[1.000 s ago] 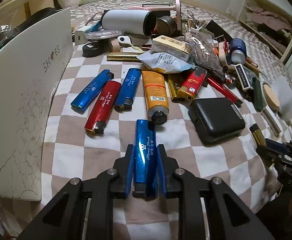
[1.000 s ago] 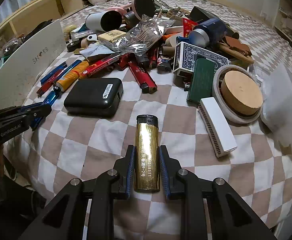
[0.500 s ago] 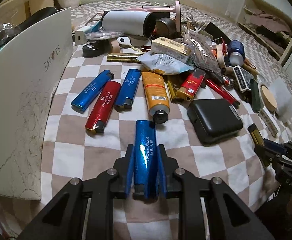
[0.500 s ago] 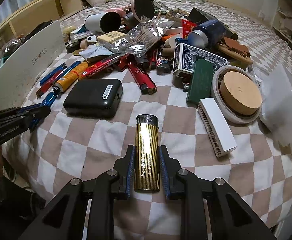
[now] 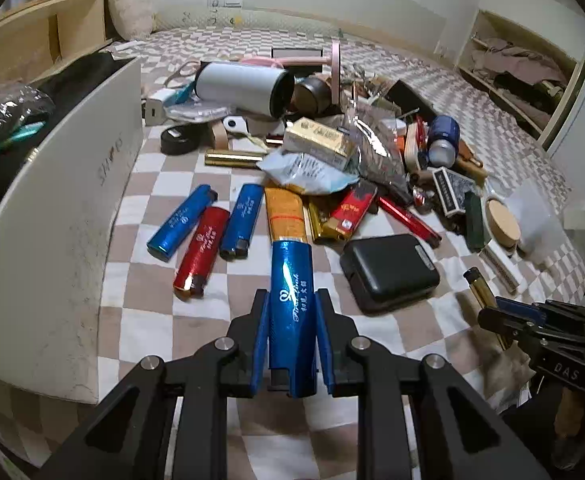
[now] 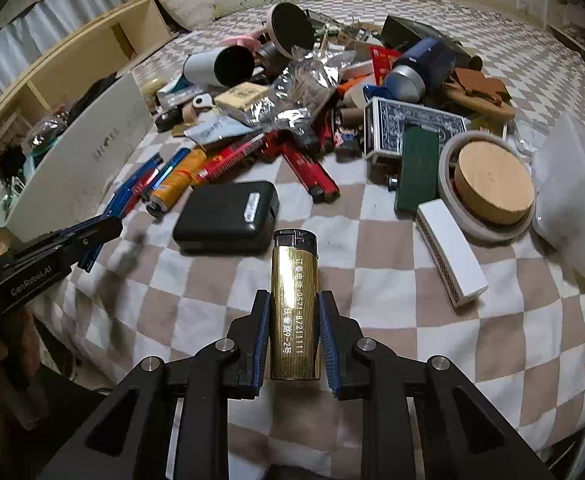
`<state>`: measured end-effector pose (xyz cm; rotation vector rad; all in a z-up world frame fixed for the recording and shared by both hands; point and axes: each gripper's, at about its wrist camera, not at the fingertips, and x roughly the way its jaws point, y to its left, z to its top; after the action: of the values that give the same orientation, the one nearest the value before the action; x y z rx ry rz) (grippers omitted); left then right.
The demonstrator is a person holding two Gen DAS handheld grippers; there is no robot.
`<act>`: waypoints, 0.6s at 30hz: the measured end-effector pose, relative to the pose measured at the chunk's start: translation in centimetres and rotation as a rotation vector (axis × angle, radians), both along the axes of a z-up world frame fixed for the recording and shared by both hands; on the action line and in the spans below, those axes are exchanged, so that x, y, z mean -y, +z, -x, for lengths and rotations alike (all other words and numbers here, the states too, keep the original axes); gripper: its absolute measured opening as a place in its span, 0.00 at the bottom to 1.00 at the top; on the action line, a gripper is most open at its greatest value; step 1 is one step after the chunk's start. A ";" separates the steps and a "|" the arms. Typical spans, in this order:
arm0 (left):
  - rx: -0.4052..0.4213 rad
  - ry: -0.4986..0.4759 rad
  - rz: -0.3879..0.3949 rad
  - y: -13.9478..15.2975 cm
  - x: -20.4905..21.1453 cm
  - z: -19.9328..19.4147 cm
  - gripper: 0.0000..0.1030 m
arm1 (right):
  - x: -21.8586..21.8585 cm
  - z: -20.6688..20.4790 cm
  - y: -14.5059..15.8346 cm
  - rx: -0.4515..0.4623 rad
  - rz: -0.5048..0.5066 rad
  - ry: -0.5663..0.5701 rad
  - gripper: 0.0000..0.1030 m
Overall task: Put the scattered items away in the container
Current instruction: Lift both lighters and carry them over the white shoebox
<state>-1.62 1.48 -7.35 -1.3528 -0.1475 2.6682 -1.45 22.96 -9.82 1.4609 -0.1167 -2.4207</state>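
Left gripper (image 5: 292, 320) pinches a blue lighter (image 5: 291, 304) between its blue pads, above the checked bedcover (image 5: 148, 308); right gripper (image 6: 294, 328) clamps a gold lighter (image 6: 295, 308) likewise. The white container (image 5: 52, 248) stands at the left edge, beside 3 loose lighters (image 5: 204, 240); a black case (image 6: 226, 216) lies between both grippers

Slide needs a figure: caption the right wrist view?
Right claw grips a ribbed gold lighter above the checkered bedspread, cluttered with lighters and boxes.
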 end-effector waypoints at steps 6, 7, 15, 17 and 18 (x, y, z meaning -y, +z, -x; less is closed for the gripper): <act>-0.041 0.018 -0.005 1.4 0.7 -0.1 0.21 | -0.1 1.1 1.5 -0.019 0.047 -0.023 0.24; -0.048 0.020 -0.003 1.7 0.8 -0.1 0.21 | -0.1 1.3 1.8 -0.026 0.049 -0.026 0.24; -0.114 0.037 -0.016 4.2 2.2 -0.5 0.21 | 0.5 3.3 5.9 -0.123 0.054 -0.018 0.24; -0.133 0.044 -0.020 5.0 2.6 -0.6 0.21 | 0.8 3.8 7.2 -0.154 0.055 -0.010 0.24; -0.141 0.047 -0.023 5.3 2.9 -0.6 0.21 | 0.9 4.0 7.8 -0.168 0.056 -0.007 0.24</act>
<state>-1.05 -1.38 -2.03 -1.1632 -0.1948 2.7802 -5.49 22.01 -2.05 1.2299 -0.1505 -2.5117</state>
